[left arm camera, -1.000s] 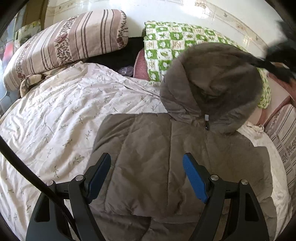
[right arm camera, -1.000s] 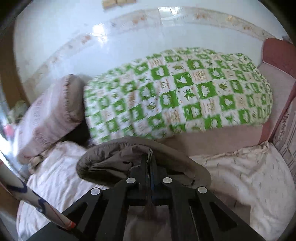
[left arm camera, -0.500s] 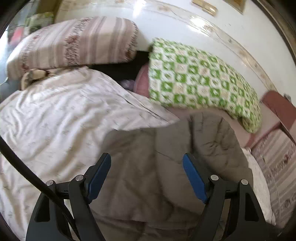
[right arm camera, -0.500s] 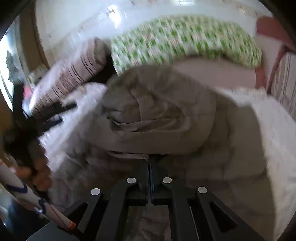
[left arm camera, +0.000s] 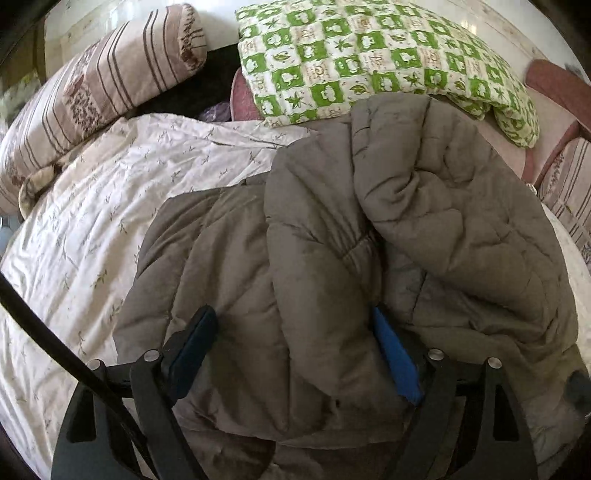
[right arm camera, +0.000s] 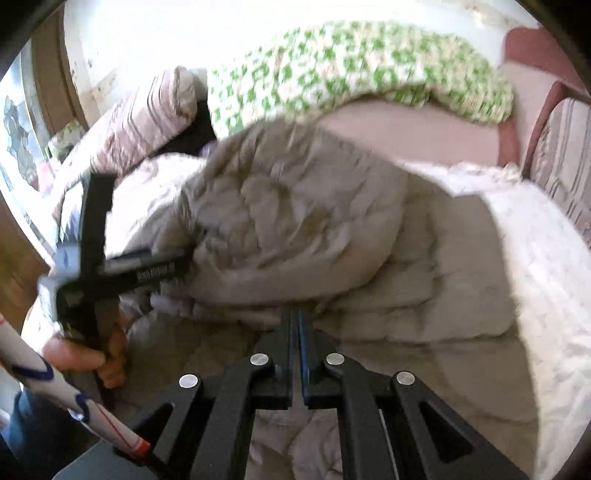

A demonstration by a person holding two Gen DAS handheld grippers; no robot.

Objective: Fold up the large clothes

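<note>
Jacket, a grey-brown quilted one, lies on a bed with its length running away from the cameras toward the pillows; its hood end is doubled back over the body in a thick, rumpled roll. A second ago the hood was held up in the air; half a second ago it had been brought down, and now it rests bunched on the chest.

Left gripper is spread wide, its blue pads either side of a raised fold of jacket without squeezing it. Right gripper is pressed together, pinching an edge of the jacket just below the roll.

Under the jacket is a cream bedsheet printed with small sprigs. At the head sit a striped pillow and a green-and-white checked pillow, against a pale wall.
</note>
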